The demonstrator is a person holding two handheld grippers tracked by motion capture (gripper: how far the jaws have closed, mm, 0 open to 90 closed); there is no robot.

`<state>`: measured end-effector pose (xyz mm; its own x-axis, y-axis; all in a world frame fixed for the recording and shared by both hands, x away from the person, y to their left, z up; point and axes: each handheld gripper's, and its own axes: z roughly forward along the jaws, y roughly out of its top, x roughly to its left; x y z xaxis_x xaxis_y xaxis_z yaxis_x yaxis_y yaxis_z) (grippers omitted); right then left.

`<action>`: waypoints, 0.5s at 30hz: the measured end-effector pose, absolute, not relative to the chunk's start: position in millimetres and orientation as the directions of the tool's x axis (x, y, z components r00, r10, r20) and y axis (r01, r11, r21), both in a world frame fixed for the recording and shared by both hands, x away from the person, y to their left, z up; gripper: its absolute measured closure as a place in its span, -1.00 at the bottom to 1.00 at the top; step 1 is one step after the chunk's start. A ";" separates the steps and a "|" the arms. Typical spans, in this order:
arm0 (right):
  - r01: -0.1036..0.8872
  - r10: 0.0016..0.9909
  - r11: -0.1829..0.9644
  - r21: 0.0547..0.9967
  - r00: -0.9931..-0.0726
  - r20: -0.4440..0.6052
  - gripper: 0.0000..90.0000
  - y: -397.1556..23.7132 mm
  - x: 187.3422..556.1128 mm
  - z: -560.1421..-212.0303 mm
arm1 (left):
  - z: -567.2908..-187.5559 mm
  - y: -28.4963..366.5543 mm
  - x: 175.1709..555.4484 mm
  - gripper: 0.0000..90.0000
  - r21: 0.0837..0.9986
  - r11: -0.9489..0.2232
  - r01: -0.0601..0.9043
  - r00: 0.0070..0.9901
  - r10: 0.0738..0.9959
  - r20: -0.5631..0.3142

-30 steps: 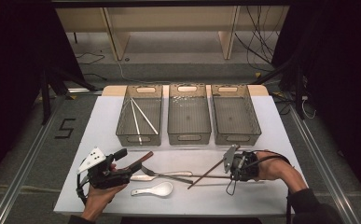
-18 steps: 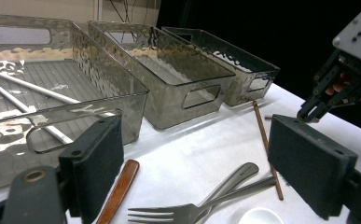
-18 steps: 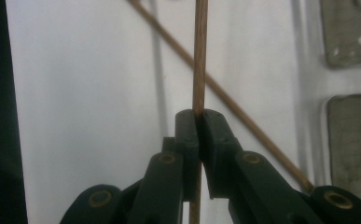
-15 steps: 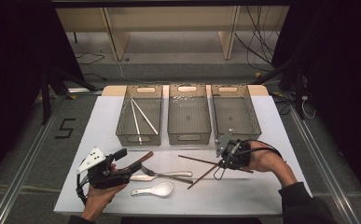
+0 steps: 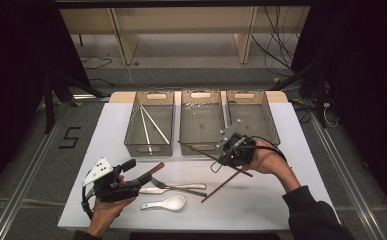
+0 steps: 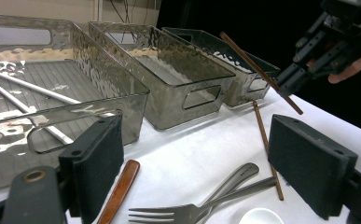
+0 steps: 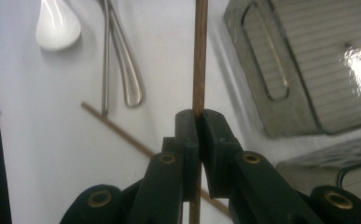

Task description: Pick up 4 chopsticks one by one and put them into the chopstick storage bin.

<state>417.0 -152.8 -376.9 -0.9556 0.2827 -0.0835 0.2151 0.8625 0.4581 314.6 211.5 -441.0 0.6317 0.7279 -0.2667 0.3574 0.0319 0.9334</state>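
Chopstick (image 5: 215, 158), brown wood, is clamped in the right gripper (image 5: 229, 152), above the table near the middle bin's (image 5: 199, 125) 6 o'clock wall. Left gripper (image 5: 141, 172) gapes empty. I'd keep it level, carrying it binward.

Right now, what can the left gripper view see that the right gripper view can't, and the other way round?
Left gripper view alone: pale chopsticks lying in the nearest bin, a fork, a reddish wooden handle, and the open jaws of the left hand-held gripper.

Right gripper view alone: the right hand-held gripper shut on a brown chopstick, seen close up.

Both: that held chopstick, a second brown chopstick on the table, and the white spoon.
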 end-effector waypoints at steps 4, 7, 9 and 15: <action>0.243 0.313 0.842 0.481 -0.947 -0.069 0.91 -142.4 423.6 -372.3 | -441.0 211.9 314.6 -0.60 0.934 0.034 0.356 0.631 0.728 -0.267; 0.254 0.328 0.820 0.512 -0.943 -0.057 0.91 -135.5 428.7 -369.0 | -441.0 211.9 314.5 -0.60 0.933 0.034 0.357 0.630 0.728 -0.268; 0.261 0.336 0.811 0.524 -0.941 -0.052 0.91 -130.7 432.3 -366.9 | -441.0 212.0 314.5 -0.60 0.934 0.033 0.356 0.631 0.728 -0.267; 0.286 0.362 0.782 0.554 -0.932 -0.031 0.91 -116.9 440.6 -361.6 | -441.0 212.3 314.6 -0.60 0.934 0.034 0.356 0.631 0.728 -0.267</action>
<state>440.6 -116.9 -361.6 -0.9315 0.3623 -0.0305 0.2860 0.7820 0.5538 314.6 212.3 -441.0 0.6313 0.7282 -0.2670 0.3559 0.0339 0.9339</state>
